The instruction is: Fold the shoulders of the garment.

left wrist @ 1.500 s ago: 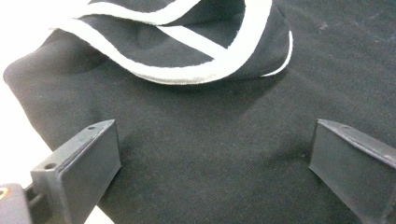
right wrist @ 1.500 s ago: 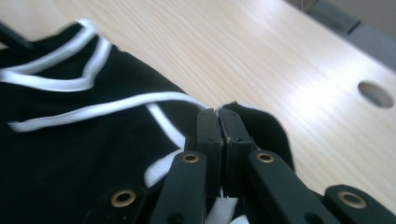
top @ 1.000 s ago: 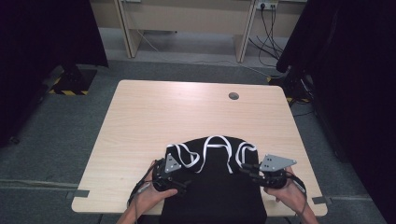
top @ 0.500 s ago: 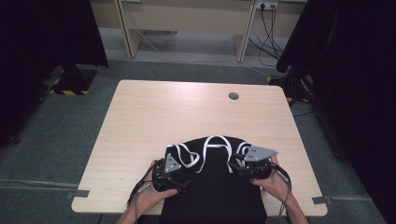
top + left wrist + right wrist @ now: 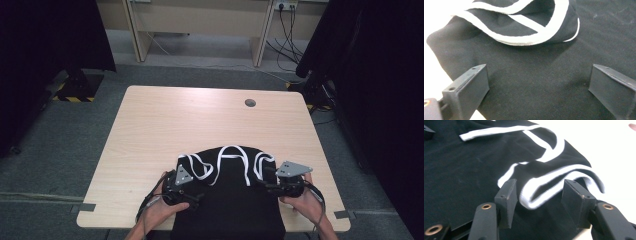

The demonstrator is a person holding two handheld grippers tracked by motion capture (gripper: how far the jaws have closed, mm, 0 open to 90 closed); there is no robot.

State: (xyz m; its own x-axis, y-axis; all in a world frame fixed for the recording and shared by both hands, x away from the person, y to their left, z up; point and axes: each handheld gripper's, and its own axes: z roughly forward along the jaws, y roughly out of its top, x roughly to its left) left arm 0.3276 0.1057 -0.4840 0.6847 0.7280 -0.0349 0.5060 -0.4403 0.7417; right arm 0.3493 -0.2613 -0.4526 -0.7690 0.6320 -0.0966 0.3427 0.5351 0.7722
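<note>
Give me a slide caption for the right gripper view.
Right gripper, jaws just opening, straddles a white-trimmed fold of the black garment on the pale table.

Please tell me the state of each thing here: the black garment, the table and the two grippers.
Black garment: crumpled on the table, hanging over the near edge.
White trim: folded, lying between the right gripper's jaws.
Left gripper: open over the cloth.
Right gripper: jaws have just been opening, not pressing the trim.
Table: far part bare.

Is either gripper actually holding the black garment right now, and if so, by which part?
Neither. The right gripper has just been opening; its jaws straddle the black garment's white-trimmed edge without pinching. The left gripper stands open over plain cloth.
</note>
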